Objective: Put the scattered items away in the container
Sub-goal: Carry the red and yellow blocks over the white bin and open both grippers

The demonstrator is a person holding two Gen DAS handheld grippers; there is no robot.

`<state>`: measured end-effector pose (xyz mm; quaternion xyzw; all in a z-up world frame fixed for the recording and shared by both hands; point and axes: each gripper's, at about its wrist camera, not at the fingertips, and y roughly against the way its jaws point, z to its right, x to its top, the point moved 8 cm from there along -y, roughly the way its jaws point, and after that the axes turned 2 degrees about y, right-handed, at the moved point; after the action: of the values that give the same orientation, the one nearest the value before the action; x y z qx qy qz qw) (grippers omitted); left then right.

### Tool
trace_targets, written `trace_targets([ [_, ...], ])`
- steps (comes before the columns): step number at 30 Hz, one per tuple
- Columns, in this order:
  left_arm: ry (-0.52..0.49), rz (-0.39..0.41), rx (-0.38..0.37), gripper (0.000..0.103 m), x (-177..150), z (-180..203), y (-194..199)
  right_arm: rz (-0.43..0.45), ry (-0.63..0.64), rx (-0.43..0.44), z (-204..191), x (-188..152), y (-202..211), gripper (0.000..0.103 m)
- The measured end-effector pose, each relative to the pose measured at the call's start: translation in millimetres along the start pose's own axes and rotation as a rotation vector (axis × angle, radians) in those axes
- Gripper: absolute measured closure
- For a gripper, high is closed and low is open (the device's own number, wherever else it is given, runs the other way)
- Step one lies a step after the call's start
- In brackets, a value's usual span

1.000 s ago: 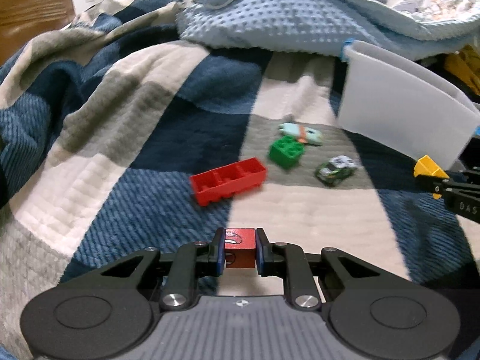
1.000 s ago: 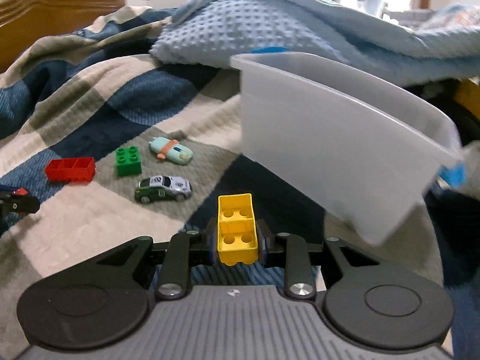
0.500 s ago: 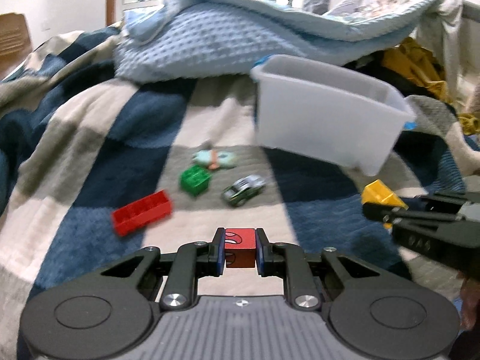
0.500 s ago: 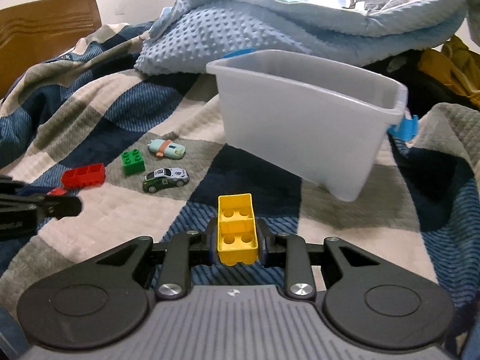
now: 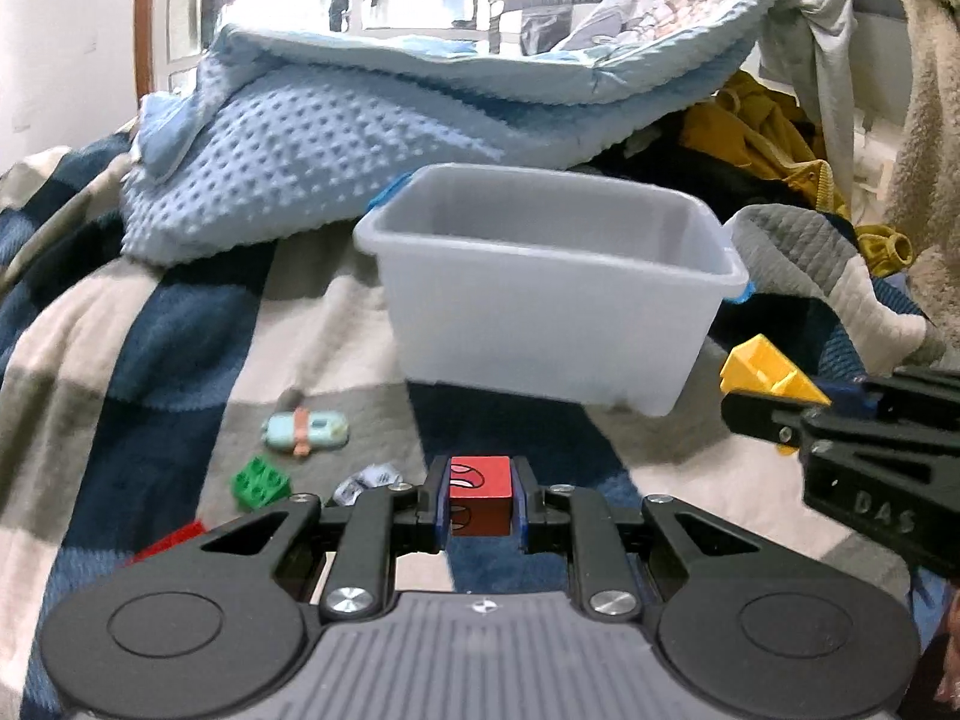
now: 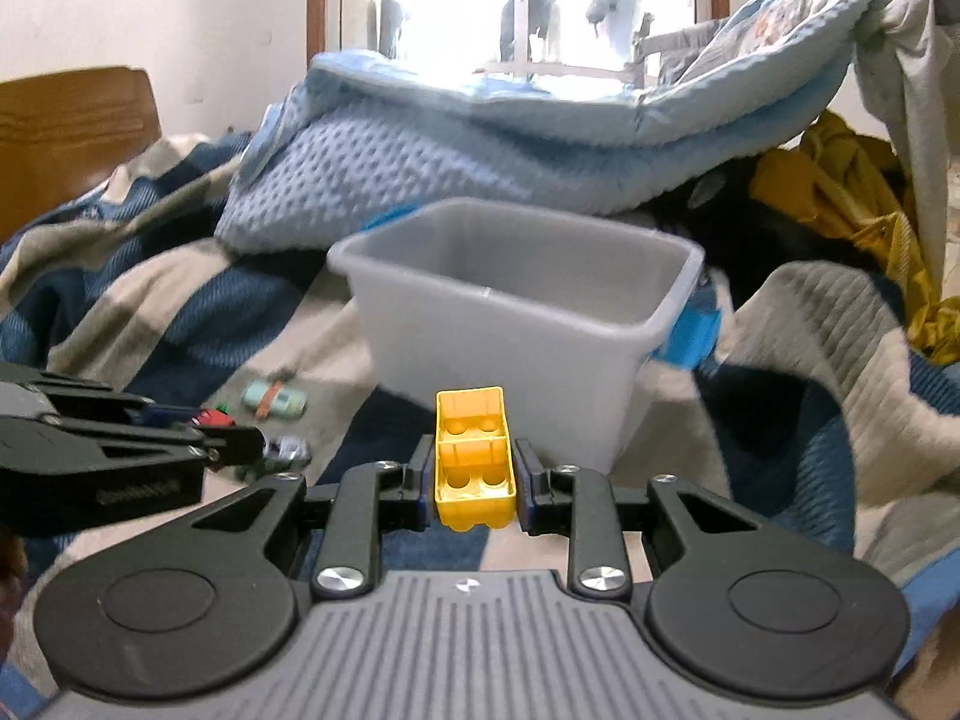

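My left gripper point(image 5: 480, 501) is shut on a red block point(image 5: 480, 495) with a printed face, held above the quilt in front of the translucent white bin point(image 5: 540, 324). My right gripper point(image 6: 474, 474) is shut on a yellow brick point(image 6: 474, 456), also in front of the bin point(image 6: 510, 354). The right gripper and its yellow brick point(image 5: 768, 372) show at the right of the left wrist view. On the quilt lie a pale blue toy car point(image 5: 306, 429), a green brick point(image 5: 261, 483), a grey toy car point(image 5: 369, 480) and a red brick point(image 5: 171, 540), partly hidden.
A blue dotted blanket point(image 5: 336, 150) is heaped behind the bin. Yellow clothing point(image 5: 762, 126) lies at the back right. A wooden headboard point(image 6: 72, 132) stands at the far left. The checked quilt point(image 5: 150, 360) is soft and uneven.
Both grippers have risen and swung toward the bin, which now sits centred ahead with its open top visible. The loose toys have slid down and left in view. Both bricks stay gripped.
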<state>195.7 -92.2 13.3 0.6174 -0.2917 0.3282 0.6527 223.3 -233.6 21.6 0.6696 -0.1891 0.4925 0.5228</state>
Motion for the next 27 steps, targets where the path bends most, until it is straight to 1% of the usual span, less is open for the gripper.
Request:
trace_targets([
  [8, -0.045, 0.047, -0.008, 0.081, 48, 12, -16, 0.082, 0.010, -0.030, 29, 38, -2, 0.075],
  [15, -0.087, 0.098, 0.001, 0.081, 101, 27, -44, 0.131, 0.017, -0.045, 47, 74, -22, 0.075],
  [17, -0.079, 0.100, -0.006, 0.081, 114, 30, -57, 0.141, 0.004, -0.048, 54, 82, -30, 0.075],
  [22, -0.084, 0.086, -0.010, 0.081, 133, 37, -89, 0.138, 0.027, -0.053, 71, 94, -51, 0.074],
  [27, -0.093, 0.082, -0.005, 0.081, 145, 43, -115, 0.104, 0.027, -0.041, 87, 95, -72, 0.074],
])
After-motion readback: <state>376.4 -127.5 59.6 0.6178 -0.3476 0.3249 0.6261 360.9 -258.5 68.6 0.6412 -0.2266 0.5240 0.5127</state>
